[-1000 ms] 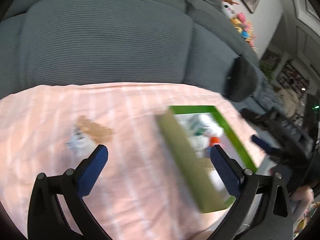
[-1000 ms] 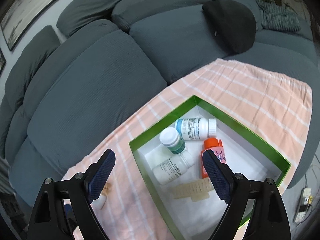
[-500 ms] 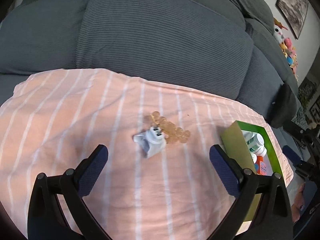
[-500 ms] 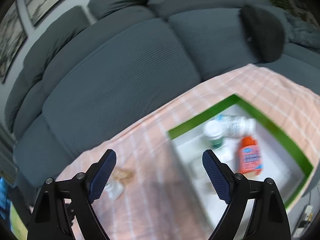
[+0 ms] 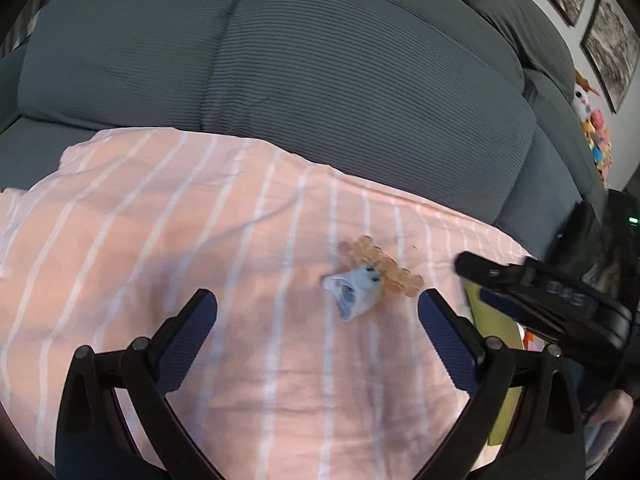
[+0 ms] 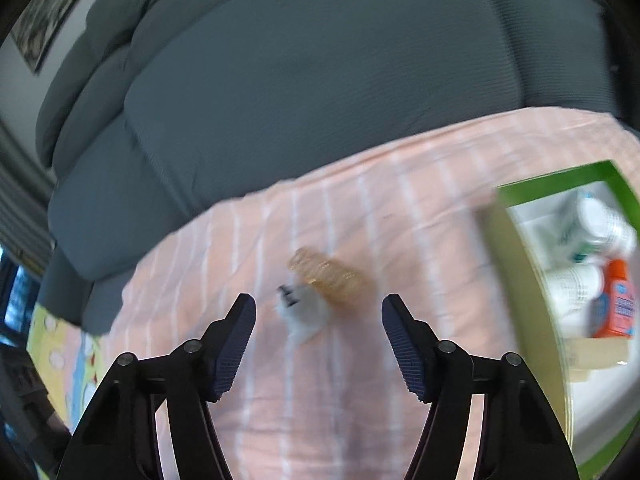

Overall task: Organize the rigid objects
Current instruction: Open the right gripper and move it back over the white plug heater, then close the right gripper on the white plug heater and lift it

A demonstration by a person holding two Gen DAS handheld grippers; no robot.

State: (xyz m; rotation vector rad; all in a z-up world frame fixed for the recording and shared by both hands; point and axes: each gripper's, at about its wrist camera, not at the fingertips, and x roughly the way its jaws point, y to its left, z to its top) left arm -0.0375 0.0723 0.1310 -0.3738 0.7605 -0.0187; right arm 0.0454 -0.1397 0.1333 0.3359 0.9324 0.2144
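Nearest the left wrist camera, the left gripper (image 5: 318, 316) is hovering with its blue-padded fingers spread wide and nothing between them. Likewise the right gripper (image 6: 319, 322) is holding its ridged blue fingers well apart and empty, poised over the peach cloth with white stripes (image 5: 160, 260) that is covering the seat.

Just beyond both sets of fingertips, a small white-and-grey plastic piece (image 5: 354, 290) is lying on the cloth, touching a strip of amber translucent beads (image 5: 380, 266) behind it. These two are the only loose things showing outside the box, so they are probably what is left to tidy.

Further to the right, the green-rimmed cardboard box with a white inside (image 6: 520, 192) is already holding several items: white pill bottles with green-printed labels (image 6: 596, 220) and an orange tube with a blue label (image 6: 616, 304), lying on their sides. Most of the sorting looks done.

The labels are too blurred to read. Some light lettering is showing on the right gripper's black body in the left view, but it is not clearly legible.

Behind everything, the grey corduroy sofa cushions (image 5: 320, 60) are filling the background.
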